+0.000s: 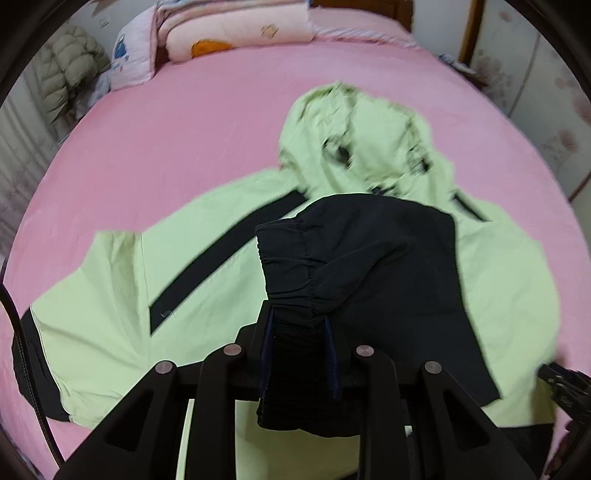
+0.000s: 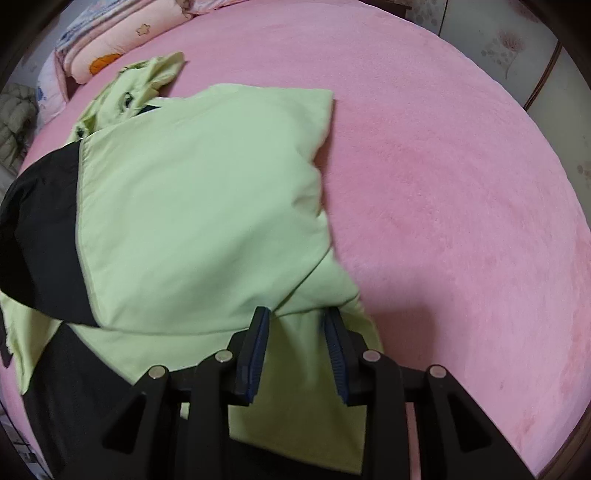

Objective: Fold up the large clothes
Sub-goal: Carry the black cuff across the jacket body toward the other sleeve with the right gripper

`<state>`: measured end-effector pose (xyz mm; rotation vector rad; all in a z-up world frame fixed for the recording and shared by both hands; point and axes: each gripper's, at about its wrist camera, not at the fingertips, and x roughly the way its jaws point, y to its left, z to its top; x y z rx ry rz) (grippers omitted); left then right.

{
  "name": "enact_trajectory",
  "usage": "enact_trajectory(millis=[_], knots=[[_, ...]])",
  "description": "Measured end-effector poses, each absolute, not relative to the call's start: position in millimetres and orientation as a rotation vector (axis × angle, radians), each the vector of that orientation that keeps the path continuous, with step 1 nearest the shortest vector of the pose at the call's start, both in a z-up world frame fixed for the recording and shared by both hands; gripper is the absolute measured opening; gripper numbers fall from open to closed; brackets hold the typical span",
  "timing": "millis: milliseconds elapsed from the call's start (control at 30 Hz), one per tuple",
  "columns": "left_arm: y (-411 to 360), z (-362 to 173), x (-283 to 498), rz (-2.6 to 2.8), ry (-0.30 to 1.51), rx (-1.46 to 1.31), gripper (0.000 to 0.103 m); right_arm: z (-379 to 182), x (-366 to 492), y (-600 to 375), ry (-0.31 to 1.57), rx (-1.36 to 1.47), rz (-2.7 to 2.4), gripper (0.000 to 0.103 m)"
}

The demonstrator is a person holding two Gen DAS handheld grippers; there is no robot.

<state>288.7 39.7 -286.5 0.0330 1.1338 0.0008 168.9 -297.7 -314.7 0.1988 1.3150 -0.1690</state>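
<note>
Green jacket [image 1: 229, 266] lies spread on the pink bed [image 1: 166, 122], hood [image 1: 354, 147] pointing toward the pillows [image 1: 236, 29] at the headboard, so body length runs away from you — good layout for folding sleeves in first.

Your left claw [image 1: 299, 332] is pinching the dark elastic cuff [image 1: 288, 266] of a sleeve, fabric bunched between the pads; cuff is the natural handle because it drags the whole dark sleeve [image 1: 388, 258] with it. Sleeve sits draped across the jacket's chest, so this looks like the sleeve-in fold, mid-carry or about to be laid down. Diagonal black stripe [image 1: 221, 258] stays uncovered on the left panel.

Your right claw [image 2: 295, 332] has green fabric [image 2: 295, 369] running between its pads at the jacket's near edge, but the pads stand apart; can't tell if it's actually gripping or just resting over the cloth. Likely it's there to pin the hem side so the body doesn't slide while the sleeve moves.

Right wrist view shows a green panel [image 2: 203, 203] already doubled over, edge puffed up — may need flattening. Frames are motion-blurred, details soft.
</note>
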Motion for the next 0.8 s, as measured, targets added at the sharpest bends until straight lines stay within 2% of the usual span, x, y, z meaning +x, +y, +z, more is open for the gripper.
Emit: enact_trajectory(millis=[133,200,333,433,500,567,667,800], knots=[[32,-347,298,0.063,1.213,0.161,0.030,-315,167,-296,1.321,0.184,-0.163,0.031],[28,-353,300,0.082,1.200,0.208,0.037,-310,163,-297,1.319,0.190,-0.157,0.031],[29,-332,296,0.107,1.198,0.219,0.040,-285,159,-305,1.261,0.242,-0.145,0.031],[36,-303,285,0.139,1.145,0.167,0.050,-266,163,-305,1.215,0.244,-0.123,0.031],[38,-281,277,0.150,1.090,0.101,0.066,-258,171,-299,1.193,0.231,-0.091,0.031],[31,-263,272,0.127,1.024,0.045,0.069,-253,181,-287,1.175,0.205,-0.051,0.031],[12,-264,281,0.068,1.018,0.055,0.070,-263,201,-261,1.188,0.150,0.012,0.031],[-19,-305,298,0.068,1.091,0.142,0.070,-289,223,-234,1.224,0.083,0.075,0.031]])
